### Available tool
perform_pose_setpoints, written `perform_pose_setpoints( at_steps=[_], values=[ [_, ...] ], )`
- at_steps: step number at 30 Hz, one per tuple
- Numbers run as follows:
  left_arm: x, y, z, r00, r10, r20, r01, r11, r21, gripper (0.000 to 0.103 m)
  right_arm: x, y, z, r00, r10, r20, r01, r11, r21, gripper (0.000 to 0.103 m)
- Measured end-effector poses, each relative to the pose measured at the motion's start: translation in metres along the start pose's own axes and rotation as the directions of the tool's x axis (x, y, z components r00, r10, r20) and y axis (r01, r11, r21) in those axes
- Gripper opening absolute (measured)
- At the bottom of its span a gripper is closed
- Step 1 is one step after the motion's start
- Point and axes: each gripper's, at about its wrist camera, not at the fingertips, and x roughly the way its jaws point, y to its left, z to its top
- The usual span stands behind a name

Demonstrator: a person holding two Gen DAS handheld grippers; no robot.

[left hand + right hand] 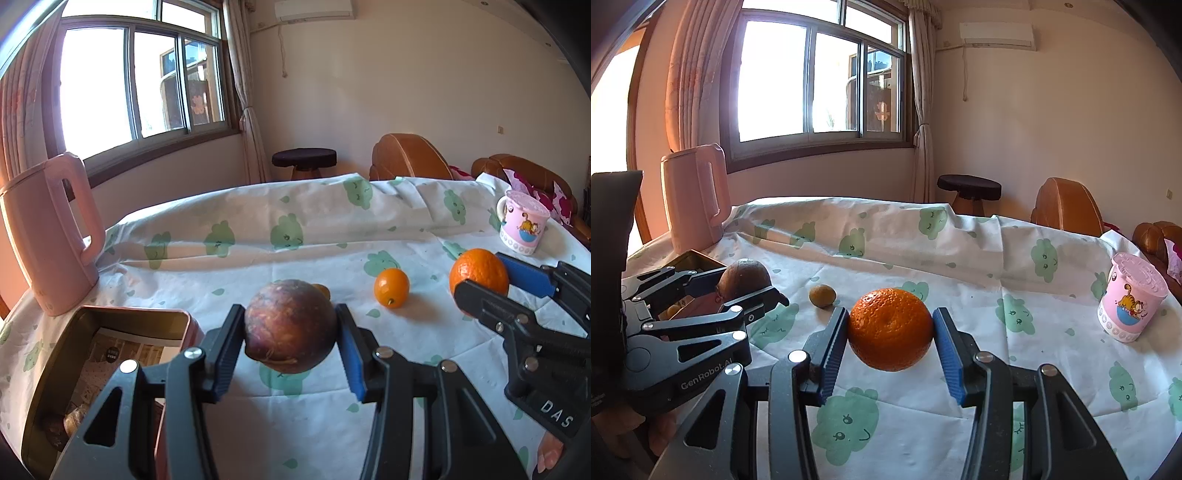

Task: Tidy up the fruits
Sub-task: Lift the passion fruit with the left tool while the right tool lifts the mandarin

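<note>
Left gripper [291, 345] pinching a brown-purple passion fruit [290, 325], lifted just right of the open metal tin [48, 369]. Right gripper [890, 343] clamping a large orange [890, 328] farther right of the tin, lifted above the patterned tablecloth [960, 258]. Small kumquat [391, 287] sitting on the cloth between both, well right of the tin.

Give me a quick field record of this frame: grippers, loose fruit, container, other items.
left gripper: shut on the brown fruit, lifted off the cloth
right gripper: shut on the orange
loose fruit: small orange fruit and a small brownish fruit, both on the tablecloth
container: open tin left of the brown fruit, some items inside, unclear what
other items: pink kettle far left, pink mug far right
</note>
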Motion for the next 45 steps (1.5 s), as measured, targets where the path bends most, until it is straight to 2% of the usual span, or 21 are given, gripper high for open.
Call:
perform_pose_setpoints(
  at_steps=[45],
  values=[
    [-0.025,-0.005,-0.005,0.993,0.007,0.117,-0.008,1.000,0.007,0.050,-0.021,-0.003,-0.002,0.995,-0.033,0.099,0.031,0.999,0.021,0.049]
  ],
)
